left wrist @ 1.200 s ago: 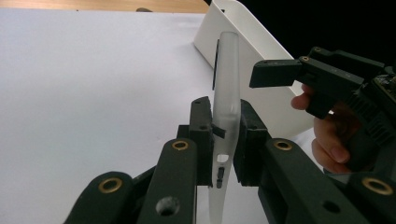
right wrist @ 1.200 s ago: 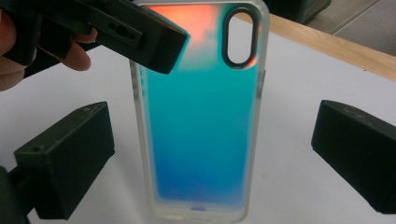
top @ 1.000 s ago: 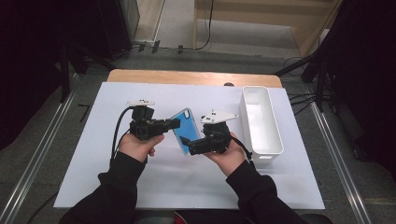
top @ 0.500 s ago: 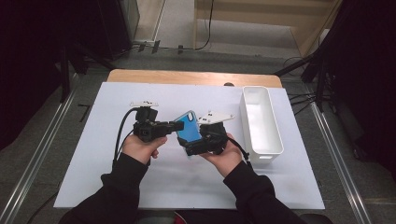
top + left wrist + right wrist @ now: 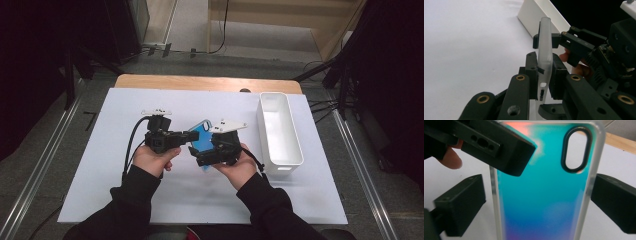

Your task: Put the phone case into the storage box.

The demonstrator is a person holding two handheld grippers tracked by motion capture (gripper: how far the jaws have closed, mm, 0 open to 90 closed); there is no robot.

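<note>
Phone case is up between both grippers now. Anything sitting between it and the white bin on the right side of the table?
Nothing visible. The phone case is held above the white sheet by the left gripper, with the right gripper at it too. The stretch of sheet toward the white bin is bare, and the bin looks empty.

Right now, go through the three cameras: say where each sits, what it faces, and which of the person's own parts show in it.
High view: above the person's side, looking forward and down at the table; forearms, both hands, left gripper and right gripper show.
Left gripper view: rides the left gripper, looking along its jaws, which pinch the phone case edge-on; a fingertip shows.
Right gripper view: rides the right gripper, facing the case's blue back; a fingertip shows.
Shared: all three show the phone case.
</note>
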